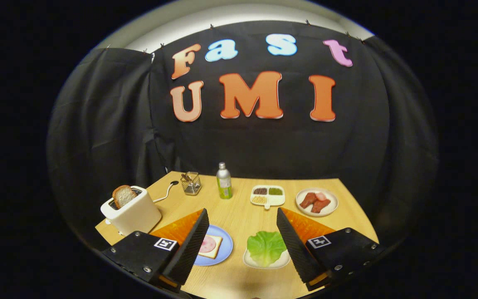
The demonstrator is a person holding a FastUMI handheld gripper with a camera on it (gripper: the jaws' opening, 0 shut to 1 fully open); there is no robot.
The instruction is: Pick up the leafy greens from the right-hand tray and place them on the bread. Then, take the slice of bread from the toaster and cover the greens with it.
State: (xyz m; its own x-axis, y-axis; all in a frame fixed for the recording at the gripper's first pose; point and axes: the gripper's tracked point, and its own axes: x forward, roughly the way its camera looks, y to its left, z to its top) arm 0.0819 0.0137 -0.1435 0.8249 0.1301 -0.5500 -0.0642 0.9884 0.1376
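Note:
A green lettuce leaf point(266, 247) lies on a small white tray point(252, 262), between my fingers and nearer the right one. To its left a bread slice topped with pink ham point(210, 245) rests on a blue plate point(225, 248), partly behind my left finger point(191, 245). A second slice of bread point(123, 195) sticks up out of the white toaster point(133, 211) at the table's left edge. My gripper point(242, 215) hovers above the table, open wide, holding nothing.
Beyond the fingers stand a green bottle point(224, 181), a wire cutlery holder point(191, 183), a divided white dish of condiments point(267, 195) and a white plate of sliced meat point(317, 201). The toaster's cord point(165, 194) trails across the wooden table point(239, 216).

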